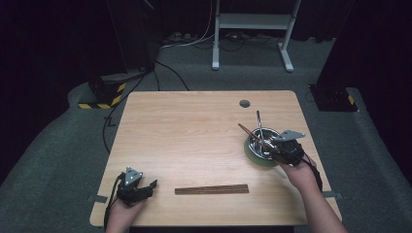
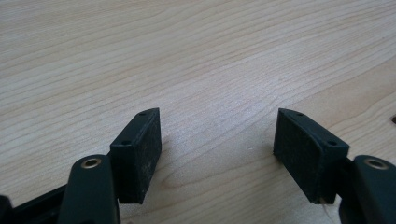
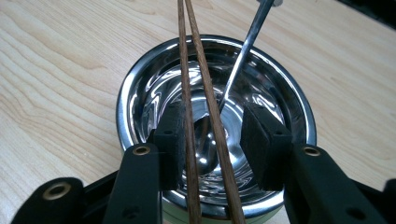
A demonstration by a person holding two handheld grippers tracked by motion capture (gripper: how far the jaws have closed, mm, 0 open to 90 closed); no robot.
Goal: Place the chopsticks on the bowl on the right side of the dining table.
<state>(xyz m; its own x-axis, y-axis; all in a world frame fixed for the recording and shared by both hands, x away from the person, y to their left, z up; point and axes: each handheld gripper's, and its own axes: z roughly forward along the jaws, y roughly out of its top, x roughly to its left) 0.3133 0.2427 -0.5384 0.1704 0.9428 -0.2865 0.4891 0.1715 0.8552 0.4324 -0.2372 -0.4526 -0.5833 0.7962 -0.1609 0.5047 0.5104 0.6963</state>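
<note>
Right gripper [image 3: 210, 140] jaws parted, chopsticks [image 3: 205, 107] between, over bowl [image 3: 140, 79].

A second pair of brown chopsticks [image 1: 212, 189] lies flat near the table's [image 1: 184, 131] front edge. A white metal stand [image 1: 252, 22] rises beyond it.

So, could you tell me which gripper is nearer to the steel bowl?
Right. The right gripper sits over the steel bowl; the left gripper rests far across the table.

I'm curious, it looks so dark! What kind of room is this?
Probably a lab or workshop: a lone wooden table on grey carpet, loose cables along the floor, and hazard-striped equipment.
</note>
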